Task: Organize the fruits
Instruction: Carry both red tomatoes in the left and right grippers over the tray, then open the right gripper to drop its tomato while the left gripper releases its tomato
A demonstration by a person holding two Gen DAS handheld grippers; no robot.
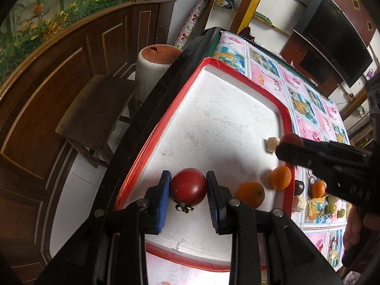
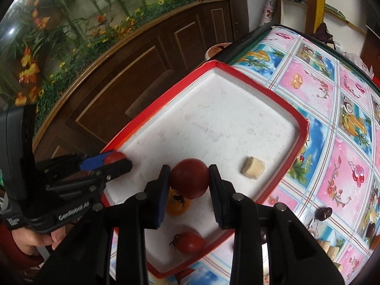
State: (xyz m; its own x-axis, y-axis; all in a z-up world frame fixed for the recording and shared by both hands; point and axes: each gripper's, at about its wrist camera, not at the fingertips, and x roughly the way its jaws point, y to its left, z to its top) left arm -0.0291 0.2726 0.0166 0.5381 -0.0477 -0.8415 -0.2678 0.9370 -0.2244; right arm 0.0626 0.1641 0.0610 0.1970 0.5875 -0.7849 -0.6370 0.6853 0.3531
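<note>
A white tray with a red rim [image 1: 283, 116] [image 2: 301, 121] lies on the patterned tablecloth. My left gripper [image 1: 188, 190] is shut on a red tomato [image 1: 188, 186] low over the tray's near left part; it also shows in the right wrist view [image 2: 111, 163]. My right gripper [image 2: 190, 180] is shut on another red tomato [image 2: 190, 178] held above the tray; it also shows in the left wrist view [image 1: 288, 147]. In the tray lie two oranges [image 1: 250, 193] [image 1: 280, 177], a third tomato [image 2: 190, 242], an orange fruit [image 2: 177, 205] and a pale banana piece [image 2: 253, 167].
On the tablecloth right of the tray lie a dark plum [image 1: 298, 187], an orange [image 1: 318, 188], green grapes [image 1: 331, 207], pale banana pieces [image 1: 299, 203] and a dark date [image 2: 325, 212]. A wooden stool [image 1: 95, 116] and a white cylinder [image 1: 154, 64] stand left of the table.
</note>
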